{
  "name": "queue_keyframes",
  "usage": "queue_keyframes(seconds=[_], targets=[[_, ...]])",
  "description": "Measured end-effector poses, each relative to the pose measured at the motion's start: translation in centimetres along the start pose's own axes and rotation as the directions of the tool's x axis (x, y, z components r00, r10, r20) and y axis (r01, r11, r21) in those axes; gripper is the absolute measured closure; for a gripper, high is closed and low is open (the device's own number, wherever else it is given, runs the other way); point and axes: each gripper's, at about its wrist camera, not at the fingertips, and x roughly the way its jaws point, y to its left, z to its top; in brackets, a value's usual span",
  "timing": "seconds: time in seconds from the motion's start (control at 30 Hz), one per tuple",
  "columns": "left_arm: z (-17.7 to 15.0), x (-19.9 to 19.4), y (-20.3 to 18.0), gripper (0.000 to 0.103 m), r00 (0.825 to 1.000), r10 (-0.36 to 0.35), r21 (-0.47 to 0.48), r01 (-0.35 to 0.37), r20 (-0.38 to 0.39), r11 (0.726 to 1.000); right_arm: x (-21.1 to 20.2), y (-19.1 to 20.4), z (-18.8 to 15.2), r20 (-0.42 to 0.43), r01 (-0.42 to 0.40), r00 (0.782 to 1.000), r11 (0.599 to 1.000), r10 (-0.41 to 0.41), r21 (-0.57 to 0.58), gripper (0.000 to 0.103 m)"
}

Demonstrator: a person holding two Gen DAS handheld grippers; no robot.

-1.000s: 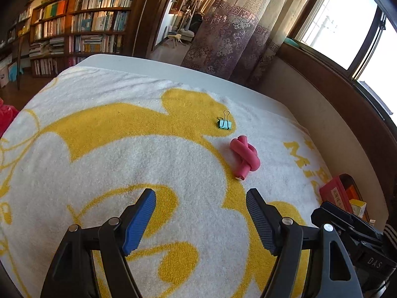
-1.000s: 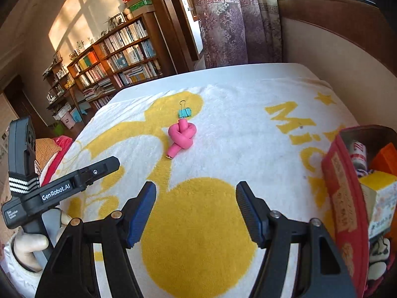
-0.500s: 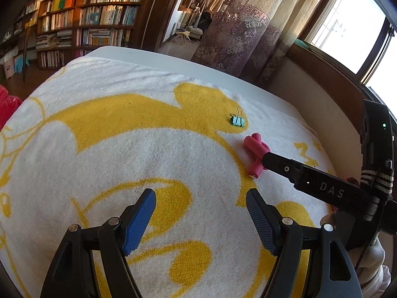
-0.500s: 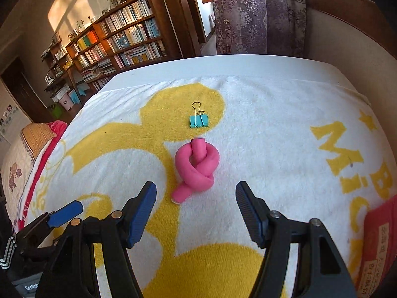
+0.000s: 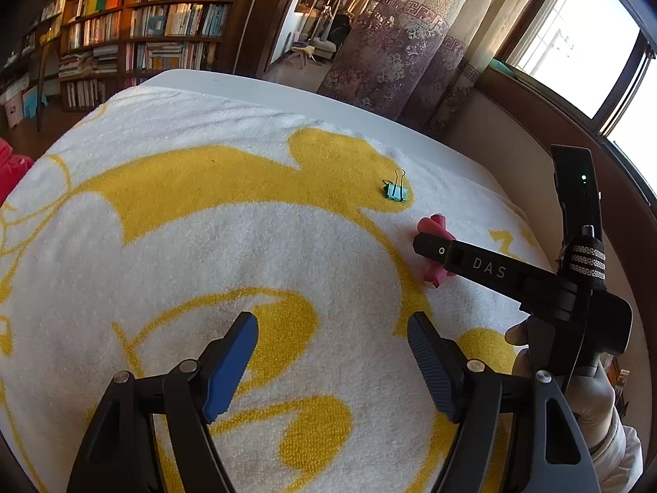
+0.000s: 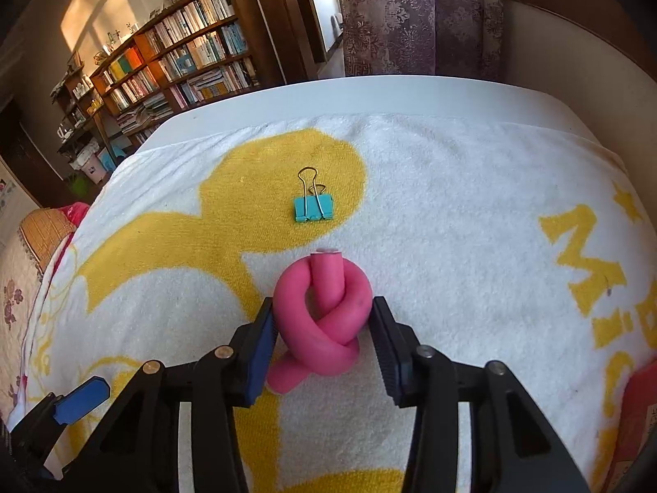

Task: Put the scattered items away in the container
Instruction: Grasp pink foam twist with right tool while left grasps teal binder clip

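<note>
While the left gripper hangs over the yellow-and-white towel with its jaws spread wide and nothing between them, the left wrist view shows the right gripper's black body reaching in from three o'clock. That body crosses in front of a pink knotted foam curler, hiding its middle; only the two ends show, one above and one below. A teal binder clip lies on a yellow patch at about one o'clock, near the curler but apart from it. A gloved hand grips the right handle at four o'clock. Bookshelves stand at eleven o'clock and patterned curtains at one o'clock.

In the right wrist view, the right gripper has the knotted curler between its pads; its jaws have just been closing, and both pads sit against the sides of the knot, which rests on the towel. The loose tail of the curler pokes out towards seven o'clock. The binder clip lies at twelve o'clock, just beyond the curler, its wire handles pointing away. A red container shows at the edge at four o'clock. One blue pad of the left gripper shows at eight o'clock. The white worktop runs beyond the towel's far edge.
</note>
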Motion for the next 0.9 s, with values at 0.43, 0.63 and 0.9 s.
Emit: queue_keyframes(seconds=[0.43,0.63,0.9], targets=[[-0.1,1.0,-0.3,0.026,0.999,0.036,0.029,-0.036,-0.013,0.999,-6.9,-3.4,-4.8,0.058,0.012,0.998,0.999,-0.015,0.051,0.055],[0.6,1.2,-1.4,0.026,0.997,0.071,0.058,-0.071,-0.008,0.996,-9.2,-3.6,-7.5,0.115,0.02,0.993,0.999,-0.024,0.028,0.055],[3.5,2.5,-6.4,0.026,0.991,0.132,0.204,-0.137,0.038,0.969,-10.6,-4.0,-8.1,0.182,-0.019,0.983,0.999,0.014,0.026,0.055]])
